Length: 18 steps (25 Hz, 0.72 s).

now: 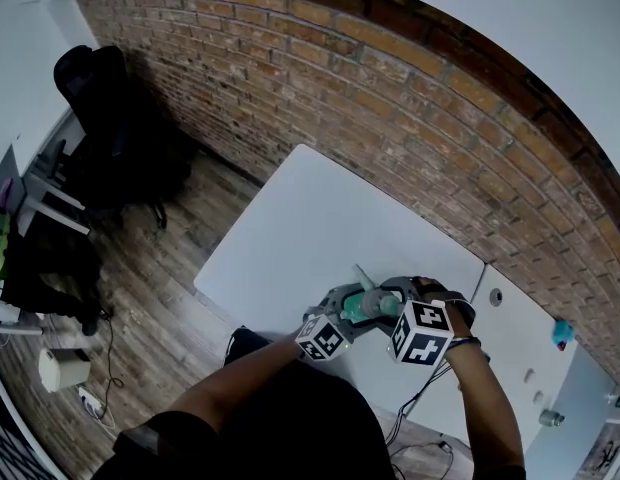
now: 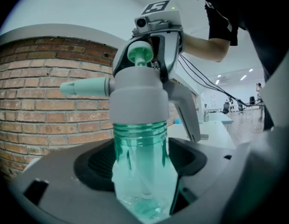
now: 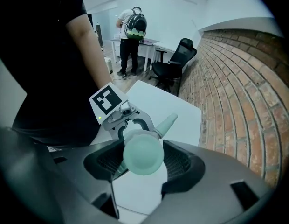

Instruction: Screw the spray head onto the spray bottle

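Over the near edge of the white table (image 1: 320, 218), the two grippers meet around a clear green spray bottle (image 1: 368, 306). My left gripper (image 2: 143, 181) is shut on the bottle (image 2: 141, 146) body. A grey spray head (image 2: 135, 94) sits on the bottle's neck, with its nozzle pointing left and a pale green knob on top. In the right gripper view, my right gripper (image 3: 143, 164) faces that knob end of the spray head (image 3: 142, 155), and its jaws close on both sides of it. Beyond the head, the left gripper (image 3: 130, 125) shows with its marker cube.
A brick wall (image 1: 410, 98) runs along the far side of the table. A black office chair (image 1: 110, 118) stands on the wooden floor at the left. A second white table (image 1: 535, 348) at the right carries small items. A person (image 3: 133, 36) stands at a desk far off.
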Each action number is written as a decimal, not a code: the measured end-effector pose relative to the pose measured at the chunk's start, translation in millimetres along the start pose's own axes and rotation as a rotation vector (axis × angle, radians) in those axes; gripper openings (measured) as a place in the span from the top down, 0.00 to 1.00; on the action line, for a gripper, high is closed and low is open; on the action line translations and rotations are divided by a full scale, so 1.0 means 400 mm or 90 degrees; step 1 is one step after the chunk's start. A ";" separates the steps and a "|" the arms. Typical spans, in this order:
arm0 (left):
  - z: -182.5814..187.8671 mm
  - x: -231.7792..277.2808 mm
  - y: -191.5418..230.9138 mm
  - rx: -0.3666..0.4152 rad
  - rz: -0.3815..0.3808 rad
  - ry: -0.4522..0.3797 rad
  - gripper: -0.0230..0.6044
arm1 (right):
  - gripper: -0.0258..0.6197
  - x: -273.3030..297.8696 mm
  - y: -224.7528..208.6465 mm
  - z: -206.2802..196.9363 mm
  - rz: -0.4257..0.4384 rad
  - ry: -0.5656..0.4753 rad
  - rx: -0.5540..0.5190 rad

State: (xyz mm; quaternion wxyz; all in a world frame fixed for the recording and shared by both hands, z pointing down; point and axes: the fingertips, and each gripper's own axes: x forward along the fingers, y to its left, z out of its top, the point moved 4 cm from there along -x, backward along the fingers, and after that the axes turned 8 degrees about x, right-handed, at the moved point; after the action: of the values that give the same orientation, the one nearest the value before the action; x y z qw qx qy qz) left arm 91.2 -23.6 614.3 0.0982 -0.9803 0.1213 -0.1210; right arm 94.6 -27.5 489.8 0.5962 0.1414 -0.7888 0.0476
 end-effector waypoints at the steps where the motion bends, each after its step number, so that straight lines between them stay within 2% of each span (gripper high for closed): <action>1: 0.000 0.000 0.001 0.000 0.000 0.000 0.42 | 0.57 0.005 -0.002 0.001 0.010 0.001 0.004; 4: 0.002 0.000 0.001 0.001 -0.001 0.000 0.42 | 0.57 0.014 -0.008 0.004 0.034 0.001 0.036; 7: 0.003 0.001 -0.002 0.001 -0.002 -0.002 0.42 | 0.57 0.012 -0.014 0.003 0.034 -0.011 0.083; 11: 0.004 0.001 0.000 0.001 -0.001 -0.003 0.42 | 0.57 0.009 -0.018 -0.003 0.021 -0.038 0.149; 16: 0.002 -0.001 -0.002 0.003 -0.001 -0.005 0.42 | 0.57 0.005 -0.017 -0.013 -0.023 -0.099 0.302; 18: 0.002 0.000 0.000 0.004 0.000 -0.005 0.42 | 0.57 0.005 -0.018 -0.015 -0.031 -0.108 0.319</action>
State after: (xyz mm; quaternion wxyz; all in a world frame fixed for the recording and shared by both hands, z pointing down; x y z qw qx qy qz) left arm 91.4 -23.3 613.4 0.1019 -0.9804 0.1203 -0.1180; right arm 101.9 -33.3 492.6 0.4750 0.3074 -0.7960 0.2151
